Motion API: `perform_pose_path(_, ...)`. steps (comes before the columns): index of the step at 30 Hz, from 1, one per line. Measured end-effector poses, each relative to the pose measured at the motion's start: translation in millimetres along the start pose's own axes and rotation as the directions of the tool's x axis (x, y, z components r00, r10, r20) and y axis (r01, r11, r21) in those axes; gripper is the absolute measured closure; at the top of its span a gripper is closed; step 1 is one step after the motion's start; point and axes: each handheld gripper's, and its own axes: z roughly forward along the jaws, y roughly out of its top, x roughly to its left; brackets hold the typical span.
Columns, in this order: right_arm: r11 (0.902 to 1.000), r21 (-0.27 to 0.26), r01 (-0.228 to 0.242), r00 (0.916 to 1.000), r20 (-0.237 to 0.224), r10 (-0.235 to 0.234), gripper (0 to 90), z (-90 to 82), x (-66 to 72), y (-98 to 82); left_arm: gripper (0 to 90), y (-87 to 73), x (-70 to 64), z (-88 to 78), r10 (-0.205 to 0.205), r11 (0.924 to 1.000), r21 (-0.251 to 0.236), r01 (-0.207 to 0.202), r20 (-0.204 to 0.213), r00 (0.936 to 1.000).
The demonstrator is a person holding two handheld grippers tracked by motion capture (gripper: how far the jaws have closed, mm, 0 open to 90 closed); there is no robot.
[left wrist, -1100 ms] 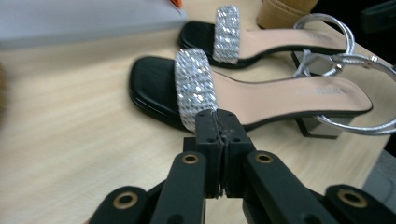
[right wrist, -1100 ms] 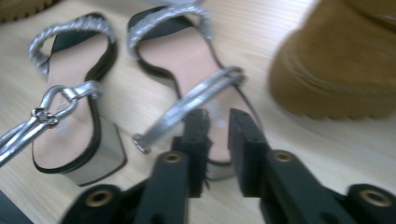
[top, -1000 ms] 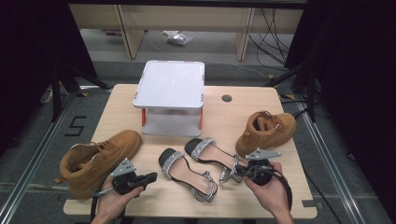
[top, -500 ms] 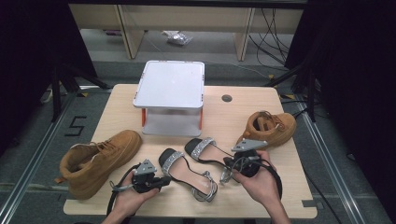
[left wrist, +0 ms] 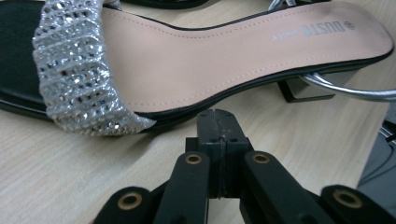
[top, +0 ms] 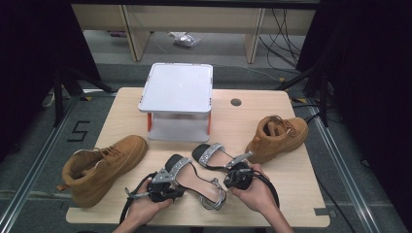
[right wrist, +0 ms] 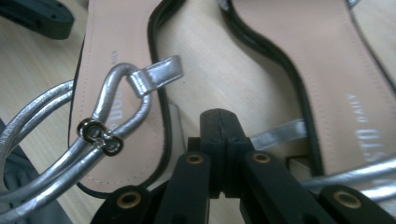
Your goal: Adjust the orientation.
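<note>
High view: I've got both grippers at the pair of sandals just in front of the white stand (top: 177, 99). Left gripper (left wrist: 218, 122) and right gripper (right wrist: 218, 122) both have jaws pressed together, empty. Near sandal (top: 197, 180) sits between them; I judge I'm approaching, so next I must part the jaws to grip.

Lab — bare table (top: 291, 194), floor rails (top: 29, 160), loose cables (top: 284, 29).

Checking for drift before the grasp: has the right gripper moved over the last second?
Yes. The right gripper shifted left, away from the right boot.
</note>
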Motion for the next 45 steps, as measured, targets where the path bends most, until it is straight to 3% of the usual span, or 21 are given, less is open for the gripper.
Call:
perform_pose_path(1,1.0,0.008,-0.005,1.0,0.001,0.005,90.0,1.9,2.6,-0.1,89.8,0.4,-1.3,2.4,-0.018,0.9997,-0.017,0.018,-0.002,0.9998)
perform_pose_path(3,0.9999,0.013,0.004,1.0,-0.005,-0.004,90.0,4.6,6.1,-0.1,89.8,1.7,-0.6,4.2,-0.003,1.0,0.003,0.003,-0.007,1.0)
perform_pose_path(5,0.9997,0.022,0.006,0.9999,0.008,-0.006,90.0,6.0,9.4,-0.6,89.8,2.9,-0.6,4.9,-0.013,0.9999,0.011,0.013,-0.002,0.9999)
perform_pose_path(7,0.9994,0.024,-0.024,0.9995,0.02,0.024,90.0,7.4,11.6,-2.1,89.9,3.2,0.3,4.3,-0.033,0.9993,0.016,0.033,0.001,0.9995)
perform_pose_path(9,0.9994,0.024,-0.025,0.9994,0.024,0.025,90.0,8.0,13.6,-2.7,89.9,3.2,0.0,3.8,-0.043,0.999,0.013,0.044,-0.002,0.9991)
perform_pose_path(12,0.9996,0.016,-0.021,0.9998,-0.005,0.021,90.0,10.1,20.2,-3.1,89.9,2.9,3.6,-0.1,-0.036,0.9987,0.035,0.036,-0.005,0.9993)
perform_pose_path(14,1.0,0.007,-0.005,0.9993,-0.036,0.005,90.0,12.8,26.0,-2.8,89.9,1.4,4.9,-1.8,-0.044,0.9986,0.029,0.044,-0.015,0.9989)
perform_pose_path(19,0.9999,0.009,-0.013,0.9945,-0.103,0.014,90.0,23.3,47.5,-1.1,89.9,-4.7,10.7,-7.9,-0.075,0.9971,0.015,0.075,-0.028,0.9968)
perform_pose_path(20,0.9999,-0.006,0.013,0.9925,-0.121,-0.014,90.0,26.4,49.0,-0.3,89.9,-5.5,11.4,-8.8,-0.086,0.9962,0.01,0.087,-0.027,0.9959)
perform_pose_path(22,0.9999,-0.009,-0.007,0.9938,-0.111,0.006,90.0,27.4,54.6,0.9,89.9,-6.8,13.9,-9.8,-0.095,0.9954,0.006,0.095,-0.021,0.9953)
perform_pose_path(25,0.9994,-0.033,0.008,0.993,-0.118,-0.012,90.0,30.3,56.8,1.9,89.8,-7.2,17.0,-12.6,-0.086,0.996,0.023,0.086,-0.026,0.996)
perform_pose_path(26,0.9994,-0.034,-0.006,0.9933,-0.116,0.002,90.0,30.6,58.8,1.7,89.8,-7.9,16.4,-11.6,-0.101,0.9948,0.001,0.101,-0.029,0.9944)
perform_pose_path(28,0.9991,-0.042,-0.009,0.9928,-0.12,0.004,90.0,31.8,59.8,1.6,89.8,-8.7,18.2,-13.1,-0.104,0.9945,0.005,0.104,-0.029,0.9941)
perform_pose_path(29,0.9989,-0.044,-0.017,0.9912,-0.132,0.011,90.0,32.1,60.5,1.4,89.8,-9.2,19.0,-14.8,-0.1,0.9949,0.01,0.101,-0.044,0.994)
perform_pose_path(31,0.9981,-0.058,-0.021,0.9881,-0.153,0.012,90.0,34.9,60.4,1.4,89.8,-10.1,20.2,-15.2,-0.115,0.9933,-0.002,0.115,-0.039,0.9926)
perform_pose_path(33,0.9975,-0.065,-0.025,0.986,-0.166,0.014,90.0,36.4,62.3,2.1,89.8,-10.5,22.5,-17.1,-0.104,0.9945,0.008,0.104,-0.043,0.9937)
perform_pose_path(34,0.9974,-0.071,-0.011,0.9843,-0.177,-0.002,90.0,38.0,62.4,2.8,89.7,-10.9,21.8,-17.1,-0.12,0.9927,-0.007,0.12,-0.053,0.9913)
perform_pose_path(35,0.9977,-0.054,-0.041,0.9846,-0.172,0.031,90.0,37.5,65.0,3.1,89.8,-10.9,24.1,-18.6,-0.107,0.9942,0.008,0.107,-0.048,0.9931)
perform_pose_path(38,0.9969,-0.076,-0.021,0.9803,-0.197,0.006,90.0,41.0,64.8,4.8,89.8,-12.0,25.5,-19.9,-0.128,0.9918,-0.003,0.128,-0.053,0.9903)
perform_pose_path(41,0.9969,-0.071,-0.033,0.9789,-0.204,0.018,89.9,43.1,68.2,6.9,89.7,-13.1,28.6,-22.6,-0.117,0.993,0.002,0.118,-0.059,0.9913)
perform_pose_path(45,0.9963,-0.054,-0.068,0.9764,-0.209,0.055,86.9,45.1,73.4,8.7,89.7,-14.7,30.4,-25.0,-0.138,0.9903,-0.018,0.138,-0.068,0.988)
